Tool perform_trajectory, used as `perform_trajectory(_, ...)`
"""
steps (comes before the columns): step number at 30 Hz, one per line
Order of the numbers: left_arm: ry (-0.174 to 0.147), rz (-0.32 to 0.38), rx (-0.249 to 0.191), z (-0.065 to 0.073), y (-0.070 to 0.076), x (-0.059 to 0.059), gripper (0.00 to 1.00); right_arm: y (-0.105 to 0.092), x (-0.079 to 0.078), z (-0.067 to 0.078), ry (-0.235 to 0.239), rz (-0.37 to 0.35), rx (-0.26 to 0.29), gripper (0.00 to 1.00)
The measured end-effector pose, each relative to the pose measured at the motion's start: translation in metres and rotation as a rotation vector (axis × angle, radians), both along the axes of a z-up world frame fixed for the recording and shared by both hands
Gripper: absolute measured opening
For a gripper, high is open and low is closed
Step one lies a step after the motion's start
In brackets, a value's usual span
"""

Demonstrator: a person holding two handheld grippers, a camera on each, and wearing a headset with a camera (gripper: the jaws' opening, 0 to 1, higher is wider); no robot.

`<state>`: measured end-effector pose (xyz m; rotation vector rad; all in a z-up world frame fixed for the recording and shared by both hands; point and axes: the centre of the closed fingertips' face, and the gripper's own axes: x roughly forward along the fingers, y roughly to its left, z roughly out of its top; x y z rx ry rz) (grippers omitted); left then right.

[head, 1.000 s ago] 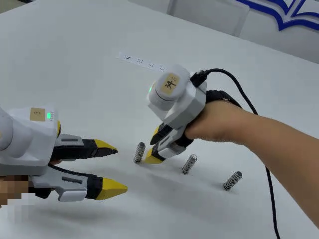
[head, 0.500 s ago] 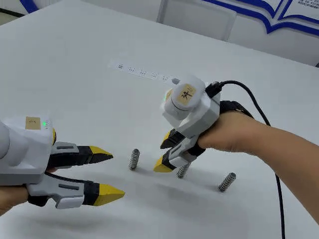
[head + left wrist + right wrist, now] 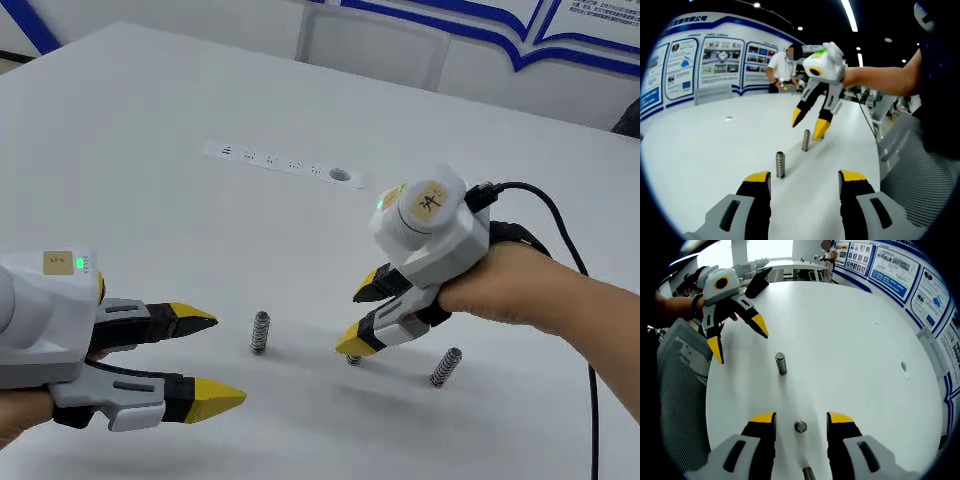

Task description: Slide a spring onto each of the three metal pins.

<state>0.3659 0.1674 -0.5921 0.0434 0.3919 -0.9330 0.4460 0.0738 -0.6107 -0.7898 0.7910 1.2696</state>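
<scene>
We note the counter (image 3: 120, 130) bare across the upper left of the head view, as far as the power strip (image 3: 285, 162) at upper middle. Three springs stand in a row at lower centre. Open counter separates the left spring (image 3: 260, 332) from the left claw (image 3: 229, 359), whose jaws are spread. The right claw (image 3: 349, 323), jaws apart, hangs over the middle spring (image 3: 353, 358) and blocks it from above. The right spring (image 3: 445, 366) leans just beside it. A cable (image 3: 560, 225) crosses the right side.
</scene>
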Motion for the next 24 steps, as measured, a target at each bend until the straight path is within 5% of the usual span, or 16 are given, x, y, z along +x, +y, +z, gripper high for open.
perform_trajectory(24,0.008,0.008,0.027,0.004,-0.002,0.003,0.61,-0.070,0.011,0.014,-0.055,-0.228,0.168,0.52)
